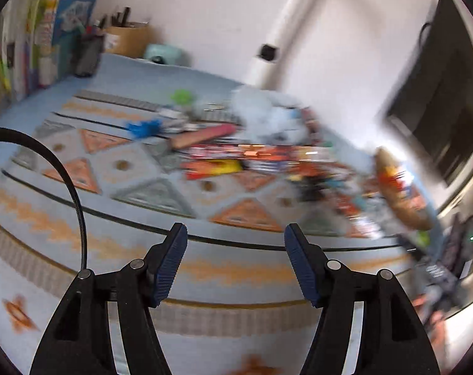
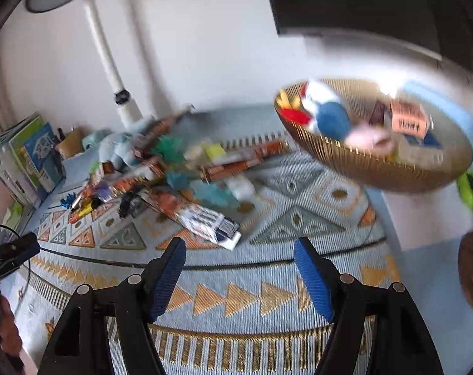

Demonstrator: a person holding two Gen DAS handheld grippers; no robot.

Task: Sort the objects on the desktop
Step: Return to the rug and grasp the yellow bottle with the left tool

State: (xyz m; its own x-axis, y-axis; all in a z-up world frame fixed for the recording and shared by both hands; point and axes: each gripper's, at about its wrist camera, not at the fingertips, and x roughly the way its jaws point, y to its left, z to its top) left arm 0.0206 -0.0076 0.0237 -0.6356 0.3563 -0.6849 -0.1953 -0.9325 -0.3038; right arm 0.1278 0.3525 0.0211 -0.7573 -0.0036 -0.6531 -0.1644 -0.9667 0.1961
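Above the patterned pale-blue mat (image 2: pixel 267 293) on the surface, both left tongs (image 1: pixel 235 234) and right tongs (image 2: pixel 240 248) gape, released; jumbled colourful snack packets (image 2: pixel 161 184) lie at eleven o'clock, gold wire basket (image 2: pixel 376 168) at one.

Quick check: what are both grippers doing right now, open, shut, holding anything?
Left gripper: open, holding nothing, above the patterned mat.
Right gripper: open, holding nothing, above the same mat.

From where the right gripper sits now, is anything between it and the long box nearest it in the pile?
Nothing visible: the right gripper is open and empty, and only bare patterned mat lies before the long box.
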